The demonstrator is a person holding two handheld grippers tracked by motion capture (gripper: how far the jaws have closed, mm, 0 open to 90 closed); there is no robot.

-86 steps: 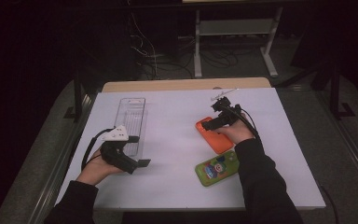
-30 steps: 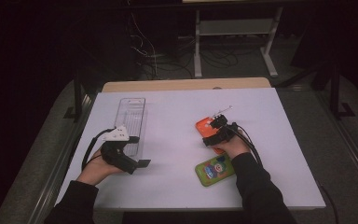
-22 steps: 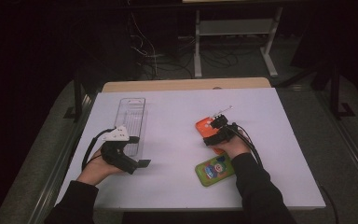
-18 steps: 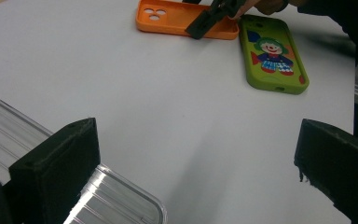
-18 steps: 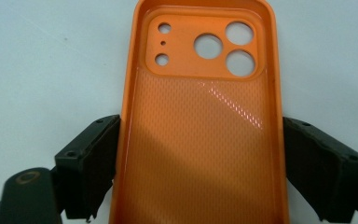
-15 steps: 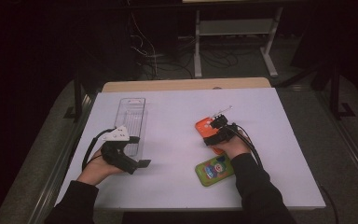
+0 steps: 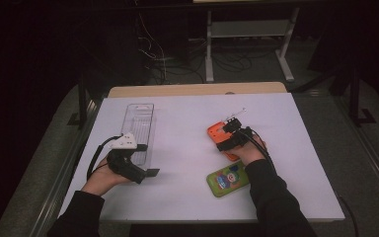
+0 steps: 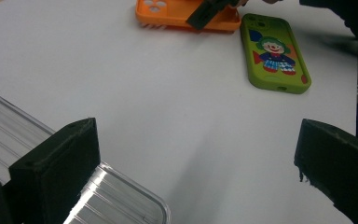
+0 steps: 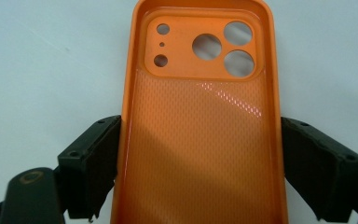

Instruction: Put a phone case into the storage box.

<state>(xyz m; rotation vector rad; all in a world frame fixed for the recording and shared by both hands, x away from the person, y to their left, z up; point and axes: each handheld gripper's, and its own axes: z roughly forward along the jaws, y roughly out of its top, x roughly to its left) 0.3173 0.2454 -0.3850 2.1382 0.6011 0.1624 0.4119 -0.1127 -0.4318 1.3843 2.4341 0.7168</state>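
The orange phone case (image 9: 200,135) lies open side up on the white surface (image 7: 187,128), right of the middle, its camera cut-outs at the end farthest from the person. The right hand-held gripper (image 9: 200,163) straddles it: one black jaw stands against each long edge of the case, so the case sits between them, though from here I cannot tell whether the jaws are truly pressing it or only touching its sides. In the high view the right hand (image 7: 249,150) rests behind that gripper, over the near end of the orange case. Just beside it, nearer the person, a green phone case (image 8: 274,53) with a clown printed on it lies flat on the surface; the two cases are close together, and I cannot tell whether they touch. Well apart, on the left side, a clear plastic tray (image 7: 139,131) lies lengthwise, pointing away from the person. The left hand-held gripper (image 8: 196,172) rests at the tray's near end with its jaws spread wide, nothing between them, one jaw over the tray's corner and the other over bare surface. The left hand (image 7: 101,177) holds it low near the front edge.
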